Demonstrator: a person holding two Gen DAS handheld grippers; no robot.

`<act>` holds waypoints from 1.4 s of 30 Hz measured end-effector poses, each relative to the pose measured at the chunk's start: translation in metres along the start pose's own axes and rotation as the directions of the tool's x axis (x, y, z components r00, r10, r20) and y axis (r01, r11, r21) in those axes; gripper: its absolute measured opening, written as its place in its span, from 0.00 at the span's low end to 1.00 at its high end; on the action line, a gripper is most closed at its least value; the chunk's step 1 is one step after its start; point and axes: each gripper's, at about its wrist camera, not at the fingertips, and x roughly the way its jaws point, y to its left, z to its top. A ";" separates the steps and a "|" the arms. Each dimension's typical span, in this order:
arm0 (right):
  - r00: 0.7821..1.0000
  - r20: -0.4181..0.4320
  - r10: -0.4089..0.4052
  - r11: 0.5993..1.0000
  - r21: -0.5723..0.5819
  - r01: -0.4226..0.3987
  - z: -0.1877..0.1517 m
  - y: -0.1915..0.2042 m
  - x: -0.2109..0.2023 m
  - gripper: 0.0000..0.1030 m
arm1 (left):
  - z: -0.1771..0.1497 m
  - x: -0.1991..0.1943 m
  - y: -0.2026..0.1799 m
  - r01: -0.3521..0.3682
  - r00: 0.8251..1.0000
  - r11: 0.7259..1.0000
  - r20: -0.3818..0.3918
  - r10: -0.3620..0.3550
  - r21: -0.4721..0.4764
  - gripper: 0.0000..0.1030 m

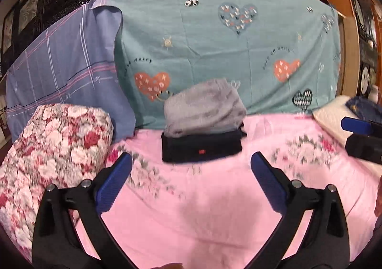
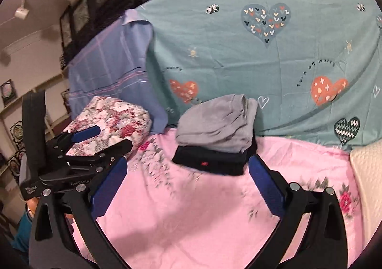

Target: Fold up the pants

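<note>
Here, both sets of tongs, left (image 1: 191,166) and right (image 2: 187,171), hang spread and empty above the pink floral bed sheet (image 1: 203,209), while folded grey pants (image 1: 205,111) rest atop folded dark pants (image 1: 201,147) by the teal heart-print sheet (image 1: 238,49); folding looks finished, so next probably comes fetching another pair.
</note>
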 end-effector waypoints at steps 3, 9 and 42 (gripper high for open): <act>1.000 0.023 -0.004 0.999 0.049 0.003 -0.062 -0.010 -0.008 0.99 | -0.052 0.011 -0.008 -0.017 1.000 0.999 -0.022 0.016 -0.043 0.98; 0.976 -0.072 -0.203 0.975 0.071 0.208 -0.155 -0.025 0.029 0.99 | -0.092 0.060 -0.026 -0.115 0.988 0.993 -0.104 0.110 -0.041 0.98; 0.943 -0.221 -0.248 0.968 -0.095 0.232 -0.221 -0.009 0.094 0.99 | -0.136 0.103 -0.027 -0.032 0.973 0.998 -0.231 0.018 -0.055 0.97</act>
